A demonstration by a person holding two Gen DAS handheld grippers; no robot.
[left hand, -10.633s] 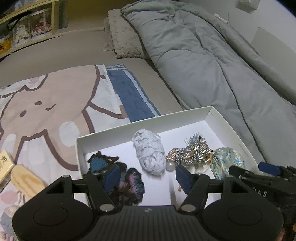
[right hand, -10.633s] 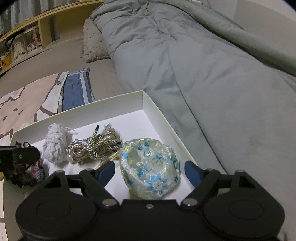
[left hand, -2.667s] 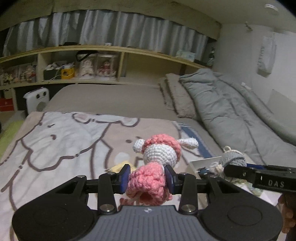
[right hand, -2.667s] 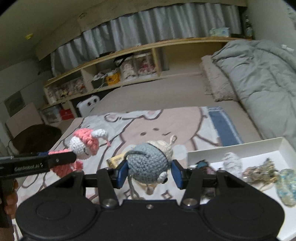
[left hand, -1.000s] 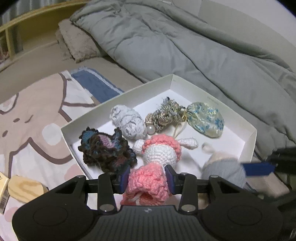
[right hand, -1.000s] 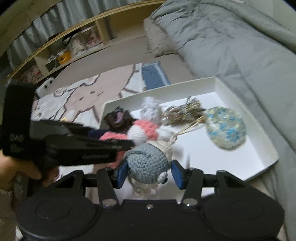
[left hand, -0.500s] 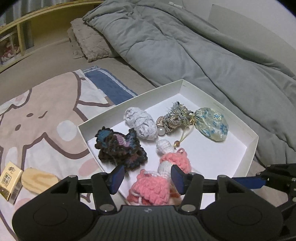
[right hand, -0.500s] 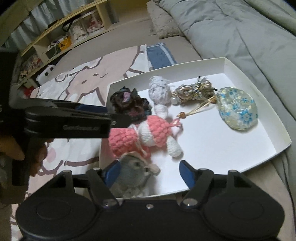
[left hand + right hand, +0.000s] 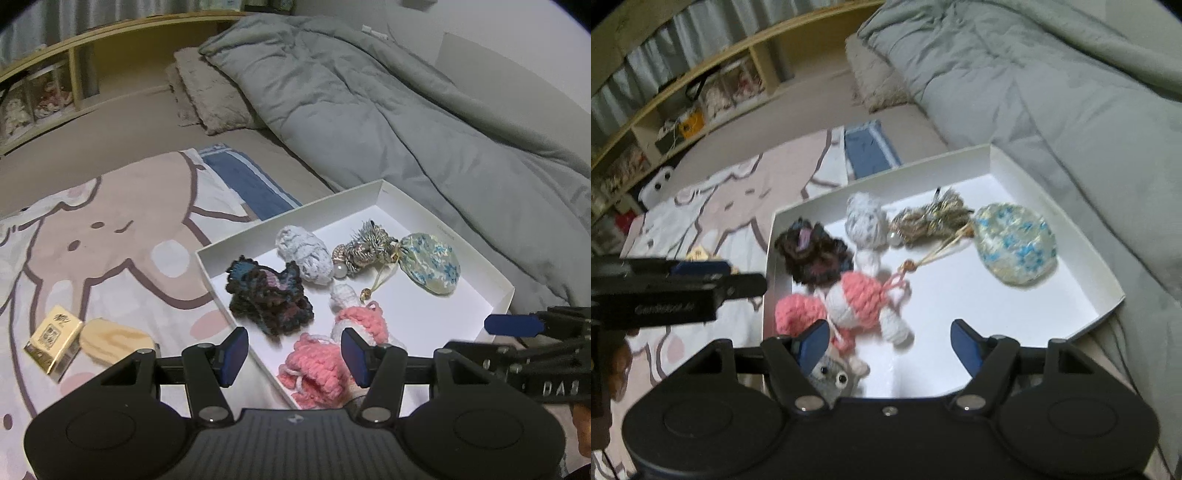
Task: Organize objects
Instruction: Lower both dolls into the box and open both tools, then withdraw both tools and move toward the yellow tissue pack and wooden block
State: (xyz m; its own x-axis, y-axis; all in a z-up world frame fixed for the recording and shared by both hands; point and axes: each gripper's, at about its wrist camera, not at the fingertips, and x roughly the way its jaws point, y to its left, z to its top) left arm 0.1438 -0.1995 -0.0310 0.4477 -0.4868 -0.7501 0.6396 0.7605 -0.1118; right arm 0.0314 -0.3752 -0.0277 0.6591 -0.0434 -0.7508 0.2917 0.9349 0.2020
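Left wrist view: the left gripper point(image 9: 293, 354) has its 2 blue-padded fingers point(image 9: 232, 352) spread apart and gripping nothing. Past them and to their right lies the shallow white cardboard box point(image 9: 373, 190) on the bed. The pink-and-white crocheted doll point(image 9: 332, 350) lies inside it, just beyond the right finger, free of both pads. Farther ahead sit a dark crocheted flower point(image 9: 267, 293), a pale grey yarn bundle point(image 9: 304, 254), a gold-and-grey tassel charm point(image 9: 364, 247) and a round blue-flowered fabric pouch point(image 9: 430, 262). Left of the fingers, on the cartoon-print blanket point(image 9: 92, 236), lie a gold box point(image 9: 53, 341) and an oval wooden piece point(image 9: 114, 341).

Right wrist view: the right gripper point(image 9: 892, 347) is opening its jaws, nothing pressed between them. The grey crocheted doll point(image 9: 834, 378) lies behind the left finger point(image 9: 812, 345), at the box's near edge, beside the pink doll.
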